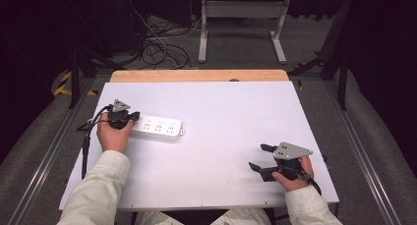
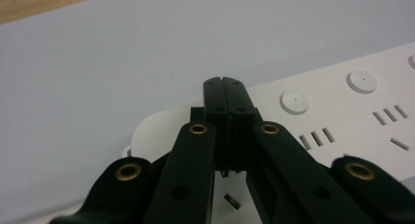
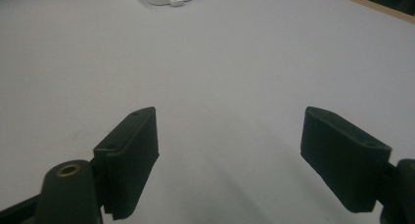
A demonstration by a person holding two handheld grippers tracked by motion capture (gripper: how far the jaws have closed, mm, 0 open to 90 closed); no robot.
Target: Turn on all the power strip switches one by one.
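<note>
Nearest to the person, two pale sleeves came in from the bottom of the high view. The right hand [image 1: 295, 178] lay low on the white table [image 1: 231, 136], near its front right corner, and it held the right gripper [image 1: 259, 157]. That gripper pointed to the left across the table. Its two black jaws stood wide apart, with nothing between them. In the right gripper view the bare white tabletop showed in the gap between the two pads [image 3: 129, 158].

A bit farther off, on the left side, the left hand [image 1: 114, 135] reached forward and held the left gripper [image 1: 132, 118]. Its arm lay straight along the table's left edge. A black cable [image 1: 88, 136] trailed back from it beside the wrist. In the left gripper view the two jaws were pressed flat together, tip against tip. It looked as if nothing was caught between them, though the view there was dark and close.

The shut tips sat over the left end of the white power strip [image 1: 157, 128]. Whether they touched it was hard to tell. The strip lay flat on the table, long side running left to right, well apart from the right gripper. Round buttons [image 2: 295, 101] and small socket slots [image 2: 315, 136] showed on its top.

Behind the white table, a strip of wooden board [image 1: 196, 75] showed at the far edge.
</note>
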